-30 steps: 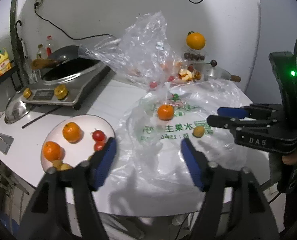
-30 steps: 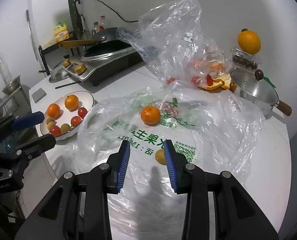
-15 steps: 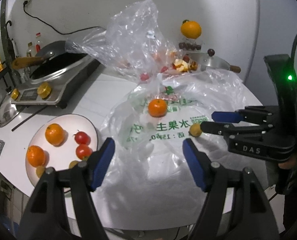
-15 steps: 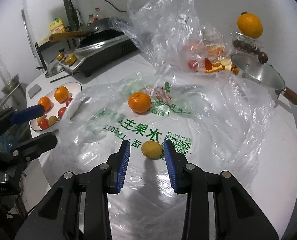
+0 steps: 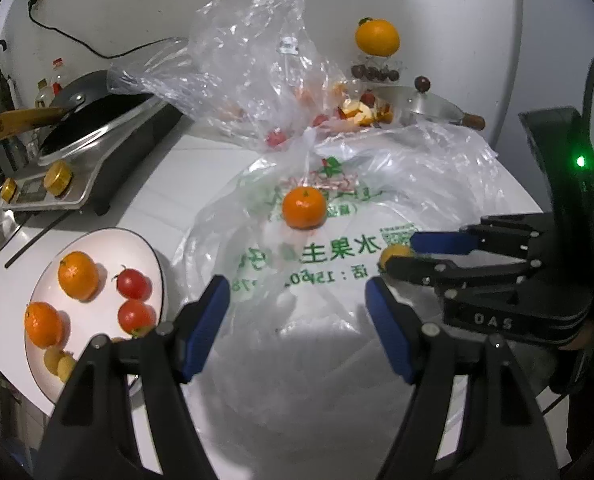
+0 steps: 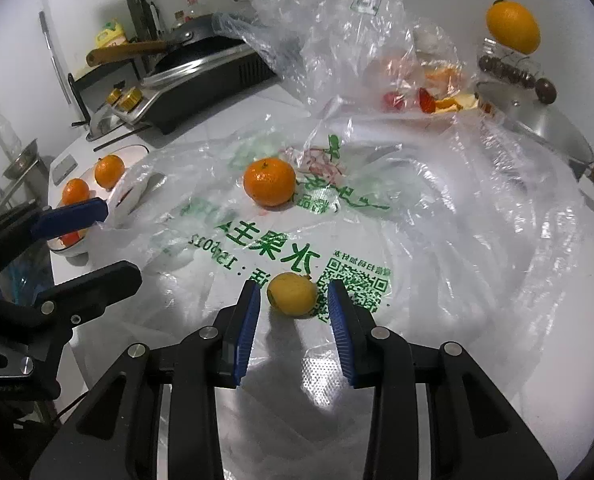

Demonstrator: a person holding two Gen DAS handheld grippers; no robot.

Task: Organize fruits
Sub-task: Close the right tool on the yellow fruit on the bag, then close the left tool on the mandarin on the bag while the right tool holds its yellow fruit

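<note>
A small yellow fruit (image 6: 293, 294) lies on a flattened clear plastic bag (image 6: 437, 240) with green print. My right gripper (image 6: 294, 294) is open with its blue pads on either side of this fruit, not closed on it; it also shows in the left wrist view (image 5: 397, 258). A mandarin (image 6: 269, 181) lies farther back on the bag (image 5: 303, 208). A white plate (image 5: 109, 240) at the left holds two mandarins, two red tomatoes and small yellow fruits. My left gripper (image 5: 299, 306) is open and empty above the bag's near edge, right of the plate.
An induction cooker with a pan (image 5: 77, 148) stands at the back left. A crumpled clear bag (image 5: 249, 68) with fruit and peels rises behind. A steel lidded pot (image 5: 433, 110) and an orange on a jar (image 5: 377, 38) stand at the back right.
My right gripper has moved forward until the yellow fruit sits between its pads. My left gripper has shifted right and nearer the bag, so the plate sits farther left.
</note>
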